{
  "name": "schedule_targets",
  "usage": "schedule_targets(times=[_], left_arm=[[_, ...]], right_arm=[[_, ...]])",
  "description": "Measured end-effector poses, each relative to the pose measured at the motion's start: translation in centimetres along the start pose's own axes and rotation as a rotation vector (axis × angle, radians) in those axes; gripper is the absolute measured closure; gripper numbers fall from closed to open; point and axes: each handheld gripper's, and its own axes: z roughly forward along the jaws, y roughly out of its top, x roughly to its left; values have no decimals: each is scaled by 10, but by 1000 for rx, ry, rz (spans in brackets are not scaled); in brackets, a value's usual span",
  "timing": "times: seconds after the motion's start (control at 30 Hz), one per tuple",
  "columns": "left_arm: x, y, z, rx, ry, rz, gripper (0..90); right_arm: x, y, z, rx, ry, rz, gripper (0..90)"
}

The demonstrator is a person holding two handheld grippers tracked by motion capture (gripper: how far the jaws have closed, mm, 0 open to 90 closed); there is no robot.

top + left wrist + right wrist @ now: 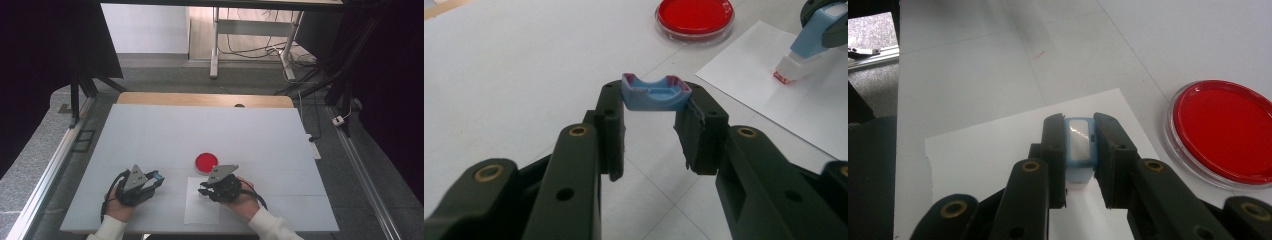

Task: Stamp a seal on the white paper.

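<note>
Blue plastic marked both halves of the job: the left tongs were clenched on a small blue cap, smeared with red along its edges and held clear above the white surface, while the right tongs were clamped around the pale blue body of a stamp, its white, red-stained tip pressed down on, or just at, a sheet of white paper. From the high view, the left tongs sat near the front edge of the surface, well apart from the paper, and the right tongs rested over the paper's upper part, each carried by a hand coming in from below. A round dish of red ink stood just beyond the paper, close to the right tongs. As a judgement, the uncapping was done and the stamp's red tip suggested it had already been inked at the dish, so the pressing onto the paper looked to be the step in hand. No printed mark could be made out on the sheet, since the stamp covered that spot. What seemed left was to lift the stamp away, check the print, and fit the cap back on.
</note>
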Motion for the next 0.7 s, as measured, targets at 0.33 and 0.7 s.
schedule_targets(times=[0.33,0.7], left_arm=[[0,0,0,1,0,0,645],[-1,0,0,-1,2,-1,646]], right_arm=[[-1,0,1,2,3,9,756],[-1,0,4,30,5,10,757]])
